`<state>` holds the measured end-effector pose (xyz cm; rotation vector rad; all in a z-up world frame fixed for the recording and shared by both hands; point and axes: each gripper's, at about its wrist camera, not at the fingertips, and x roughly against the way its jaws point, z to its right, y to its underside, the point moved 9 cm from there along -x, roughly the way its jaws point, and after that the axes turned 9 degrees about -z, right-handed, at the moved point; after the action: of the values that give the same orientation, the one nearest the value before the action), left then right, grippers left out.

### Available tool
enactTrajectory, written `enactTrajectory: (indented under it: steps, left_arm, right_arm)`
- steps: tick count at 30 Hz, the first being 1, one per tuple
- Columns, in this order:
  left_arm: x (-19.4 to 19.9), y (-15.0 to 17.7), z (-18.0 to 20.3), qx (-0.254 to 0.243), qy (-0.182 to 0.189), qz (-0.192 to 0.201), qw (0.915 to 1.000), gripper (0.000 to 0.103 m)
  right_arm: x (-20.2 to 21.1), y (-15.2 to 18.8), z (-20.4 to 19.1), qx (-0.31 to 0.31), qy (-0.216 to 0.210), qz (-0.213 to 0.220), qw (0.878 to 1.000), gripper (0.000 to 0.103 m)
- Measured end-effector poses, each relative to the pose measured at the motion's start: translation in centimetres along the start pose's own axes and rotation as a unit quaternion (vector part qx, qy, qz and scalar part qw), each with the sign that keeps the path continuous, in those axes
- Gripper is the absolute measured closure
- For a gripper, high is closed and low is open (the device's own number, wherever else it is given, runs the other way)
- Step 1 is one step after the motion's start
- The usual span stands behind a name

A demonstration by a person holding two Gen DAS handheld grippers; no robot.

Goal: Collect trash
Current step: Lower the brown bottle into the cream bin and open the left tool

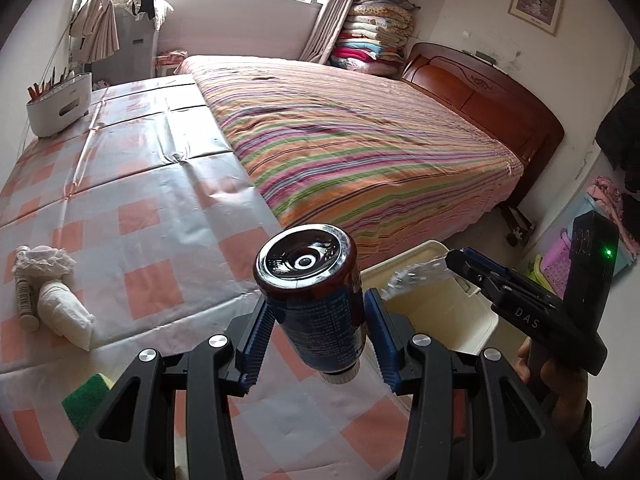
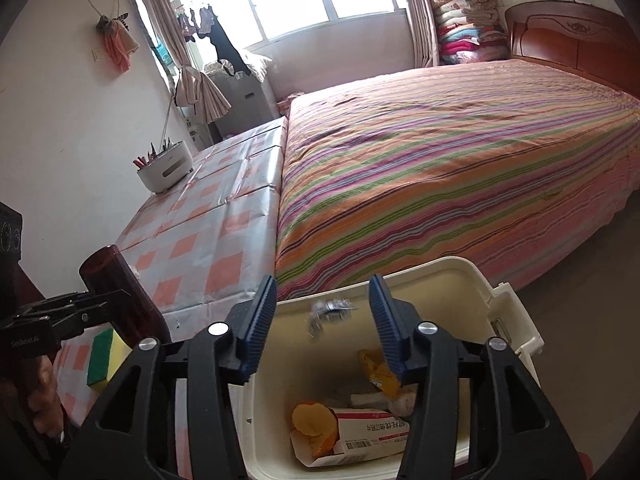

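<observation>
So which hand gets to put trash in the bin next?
Left, probably. The left gripper is shut on the dark bottle, beside the cream bin. The right gripper is open and empty over it.

Striped bed [image 1: 360, 128] beside checkered table [image 1: 132, 184]; green-yellow sponge [image 2: 105, 356]; white holder [image 1: 60, 106].
</observation>
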<state>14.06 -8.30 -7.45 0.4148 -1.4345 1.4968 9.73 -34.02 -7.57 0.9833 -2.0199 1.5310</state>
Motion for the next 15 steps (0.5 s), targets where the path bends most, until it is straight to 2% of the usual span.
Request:
enactTrajectory:
  steps: [15]
  left_arm:
    - [-2.6,0.2,6.3,-0.037,0.029,-0.026,0.9985,0.058]
  right_arm:
    - [3.8,-1.7,4.2,-0.095,-0.015,0.063,0.993,0.046]
